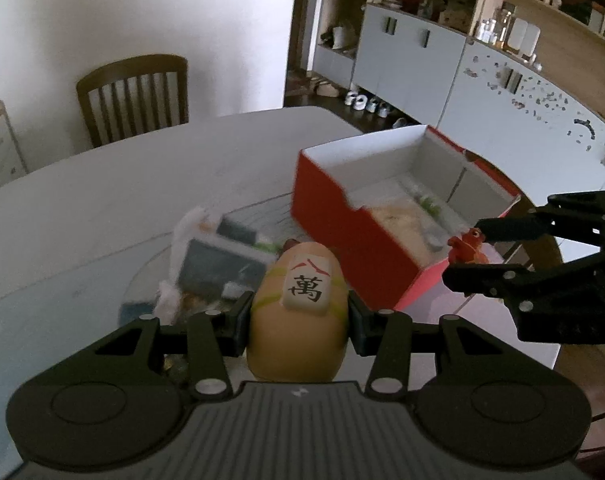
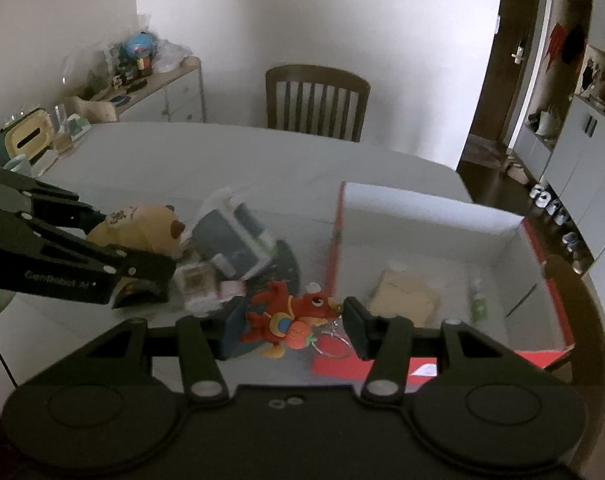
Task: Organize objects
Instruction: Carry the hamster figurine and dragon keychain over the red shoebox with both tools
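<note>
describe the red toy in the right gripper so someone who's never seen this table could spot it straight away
Find the open red box on the white table. Just left of its near corner, the right gripper is shut on a small red dragon keychain. Unlike the tan plush toy in the left gripper, it is bright red, with an orange ball and a metal ring.

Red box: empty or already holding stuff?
Not empty. The open red box already holds a beige packet and a small green-labelled bottle on its white floor.
</note>
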`<state>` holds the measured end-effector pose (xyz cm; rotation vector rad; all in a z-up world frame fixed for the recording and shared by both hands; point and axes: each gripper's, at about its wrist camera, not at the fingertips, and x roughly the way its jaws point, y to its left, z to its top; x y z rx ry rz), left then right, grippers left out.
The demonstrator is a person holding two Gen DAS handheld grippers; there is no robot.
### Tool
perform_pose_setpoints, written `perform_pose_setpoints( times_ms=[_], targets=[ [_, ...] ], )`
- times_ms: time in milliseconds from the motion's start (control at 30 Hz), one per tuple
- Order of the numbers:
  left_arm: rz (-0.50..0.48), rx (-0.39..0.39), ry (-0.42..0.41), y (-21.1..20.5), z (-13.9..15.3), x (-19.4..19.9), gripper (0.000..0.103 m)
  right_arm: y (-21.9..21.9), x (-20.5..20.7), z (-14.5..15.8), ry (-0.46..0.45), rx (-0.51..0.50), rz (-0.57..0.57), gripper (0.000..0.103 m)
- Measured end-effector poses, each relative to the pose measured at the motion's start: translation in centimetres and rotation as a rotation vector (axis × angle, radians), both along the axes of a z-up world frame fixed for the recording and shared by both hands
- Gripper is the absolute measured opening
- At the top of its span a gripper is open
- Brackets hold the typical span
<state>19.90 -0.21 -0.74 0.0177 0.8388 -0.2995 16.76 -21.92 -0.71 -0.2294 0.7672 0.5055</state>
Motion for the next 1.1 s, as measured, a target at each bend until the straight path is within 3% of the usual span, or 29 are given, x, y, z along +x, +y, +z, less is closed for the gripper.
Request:
perform_pose_setpoints(
  times_ms=[533,1100],
  targets=[
    [-0.062,0.023,-0.026,-9.2,0.5,5.7,0.046,-8.4,5.3,-0.1,-0.041,-0.015,-0.054,0.052],
    [-0.116,0.069,-0.014,-15.9,-1.9,15.3,0.046,-13.8,10.9,-4.3,0.003,-0.065,-0.129,0.052]
  ],
)
